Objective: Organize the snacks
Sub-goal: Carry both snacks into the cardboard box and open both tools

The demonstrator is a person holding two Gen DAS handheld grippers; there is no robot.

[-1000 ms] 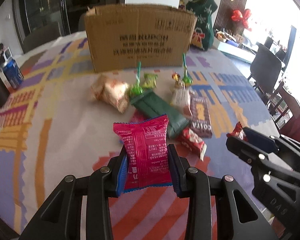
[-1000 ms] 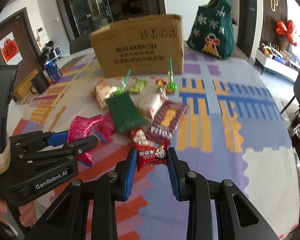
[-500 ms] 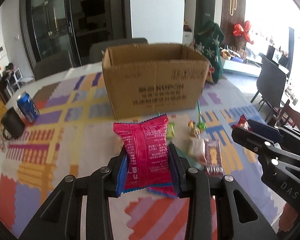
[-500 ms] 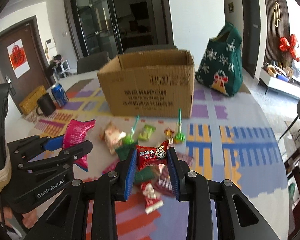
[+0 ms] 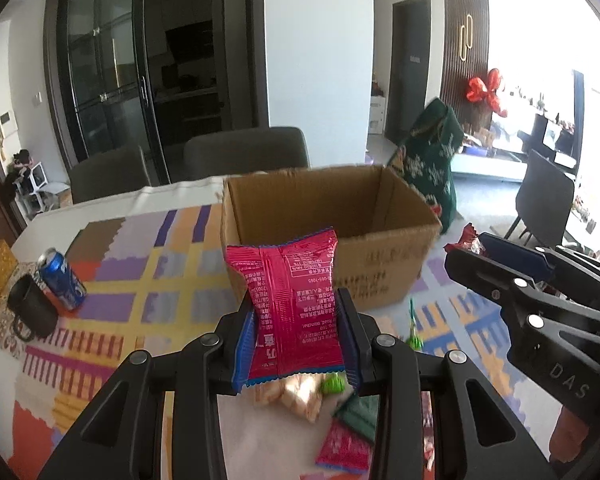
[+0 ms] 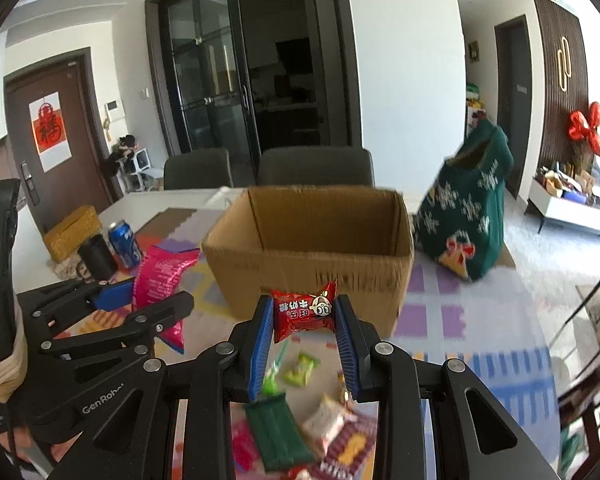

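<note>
Two claws each grip a snack, pink packet [image 5: 292, 300] left, red candy [image 6: 304, 314] right; box [image 6: 312, 240] seemingly empty, several snacks [image 6: 300, 420] remain.

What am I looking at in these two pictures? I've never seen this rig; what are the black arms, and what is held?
There is no robot. A person holds a two-finger claw in each hand, and each claw carries a fisheye camera looking forward along its fingers. So one picture is from the left claw, the other from the right claw; each also sees the other claw at its side.

The left claw is shut on a pink packet. The right claw is shut on a small red packet.

Both are raised above a table with a colourful cloth. Ahead stands an open box. Loose snacks lie below the claws. To the left are a blue can and a black mug; a green bag stands right of the box.
</note>
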